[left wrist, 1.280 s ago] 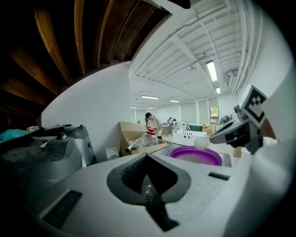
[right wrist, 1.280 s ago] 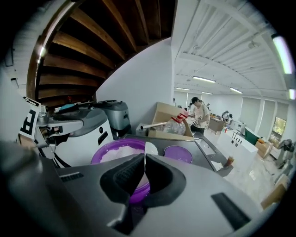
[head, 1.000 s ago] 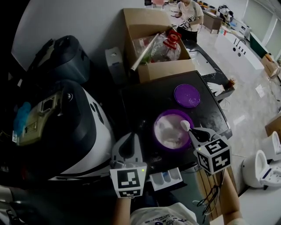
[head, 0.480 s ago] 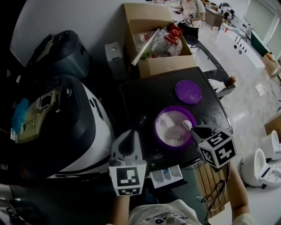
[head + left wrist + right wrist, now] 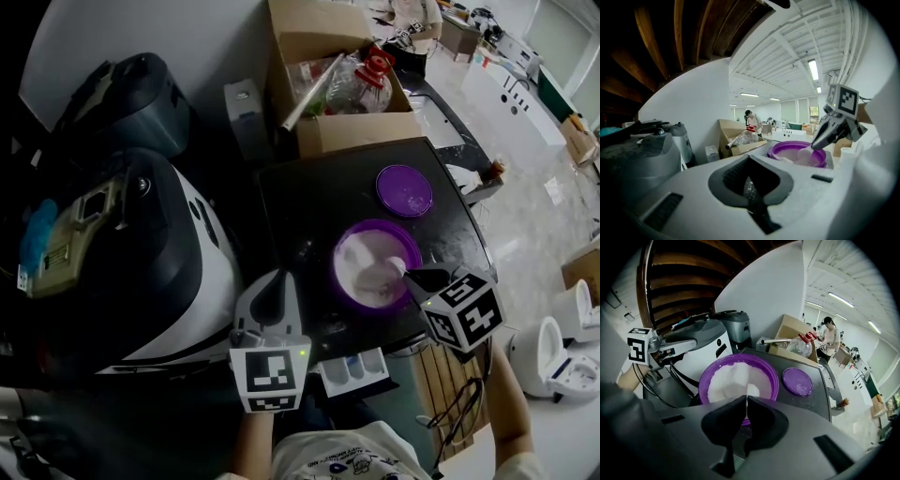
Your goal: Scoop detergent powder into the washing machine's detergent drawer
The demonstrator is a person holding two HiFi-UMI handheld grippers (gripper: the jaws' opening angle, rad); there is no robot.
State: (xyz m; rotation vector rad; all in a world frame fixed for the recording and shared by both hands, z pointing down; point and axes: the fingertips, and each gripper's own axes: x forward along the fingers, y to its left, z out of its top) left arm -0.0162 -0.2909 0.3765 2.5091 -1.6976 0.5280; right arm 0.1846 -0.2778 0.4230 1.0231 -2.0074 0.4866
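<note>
Black table top (image 5: 309,202) holds a purple tub (image 5: 342,286) full of white detergent powder (image 5: 366,267). Its round purple lid (image 5: 405,190) lies just beside it, and a cardboard box (image 5: 319,37) sits behind. The right gripper (image 5: 411,274) pinches the thin handle of a white spoon (image 5: 396,266), and the spoon's round end is down in the powder. The left gripper (image 5: 278,278) hangs near the tub with its jaws pressed together and nothing in them. Between the two grippers, below the table's near edge, the detergent drawer (image 5: 354,372) is open. A washing machine (image 5: 178,281) stands on the left.
</note>
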